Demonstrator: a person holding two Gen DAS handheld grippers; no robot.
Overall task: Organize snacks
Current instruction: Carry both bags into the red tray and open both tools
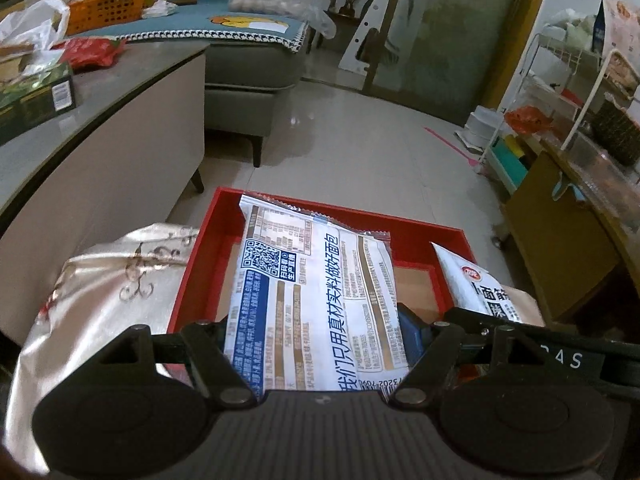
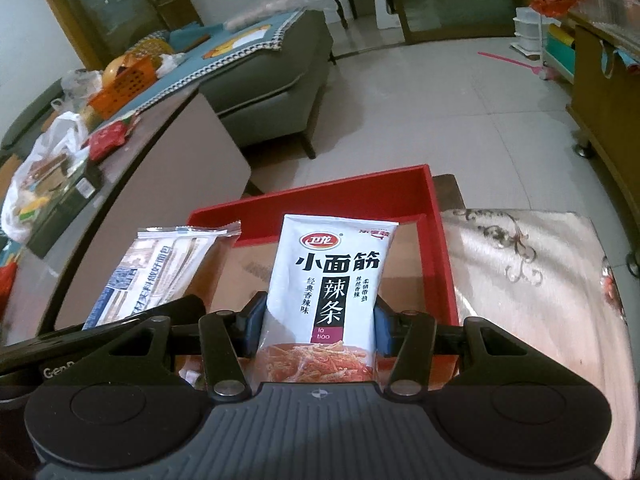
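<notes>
My left gripper (image 1: 320, 336) is shut on a white and blue bread packet (image 1: 312, 292), held back side up over the red tray (image 1: 208, 264). My right gripper (image 2: 318, 324) is shut on a white latiao snack packet (image 2: 328, 292) with black print, held over the same red tray (image 2: 440, 240). The bread packet (image 2: 160, 268) shows at the left of the right wrist view, and the latiao packet (image 1: 476, 284) at the right of the left wrist view. The tray has a brown cardboard floor and sits on a silvery patterned cloth (image 1: 108, 280).
A grey-topped low cabinet (image 1: 100, 152) stands to the left with bags, a dark box (image 1: 36, 100) and a red packet (image 1: 90, 52). Behind are a grey sofa (image 1: 252, 76) with an orange basket (image 1: 106, 10), tiled floor, and a wooden unit (image 1: 560, 248) at right.
</notes>
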